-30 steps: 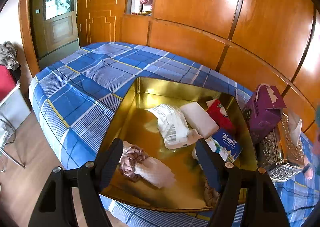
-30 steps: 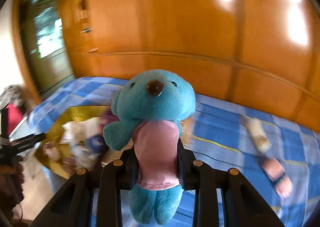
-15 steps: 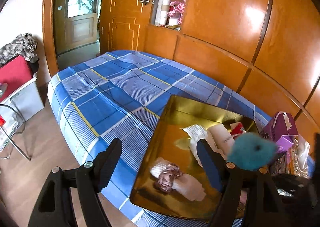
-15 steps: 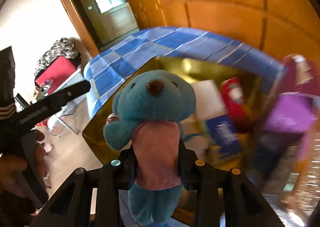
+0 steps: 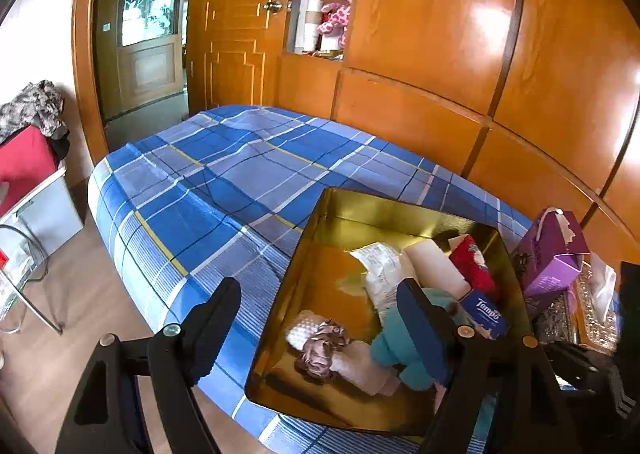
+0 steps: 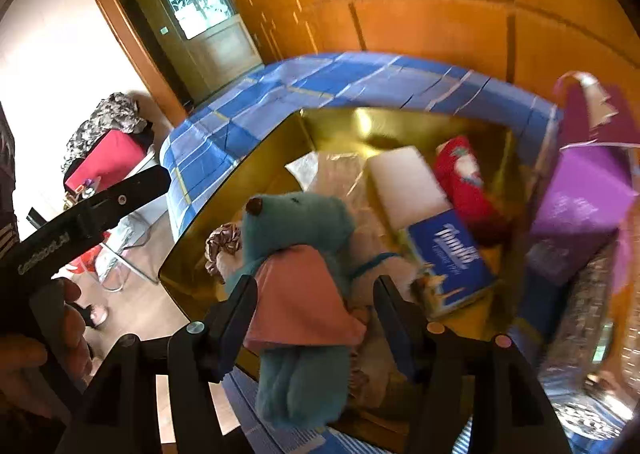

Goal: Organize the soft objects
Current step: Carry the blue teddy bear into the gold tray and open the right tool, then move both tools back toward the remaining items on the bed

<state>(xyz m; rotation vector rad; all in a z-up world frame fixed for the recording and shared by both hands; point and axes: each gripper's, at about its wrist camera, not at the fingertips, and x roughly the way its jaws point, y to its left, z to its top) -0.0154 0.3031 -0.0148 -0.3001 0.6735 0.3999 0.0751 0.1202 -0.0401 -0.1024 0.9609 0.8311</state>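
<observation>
Fuzzy teal plush bear in pink shirt (image 6: 300, 274) lay tilted in the glossy gold metal tray (image 5: 360, 210) at the plaid bed's (image 5: 224, 174) near edge, between the parted right claw (image 6: 316, 318); left claw (image 5: 320, 330) wide apart, empty.

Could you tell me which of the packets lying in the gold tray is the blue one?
The Tempo tissue packet, nearest the purple box; the white packet and red packet lie beyond it.

Right gripper (image 6: 316, 314): my jaws have spread apart | teddy bear (image 6: 296, 254): no longer clamped, tipped sideways over gold tray (image 6: 224, 190) | left view: bear now in tray.
</observation>
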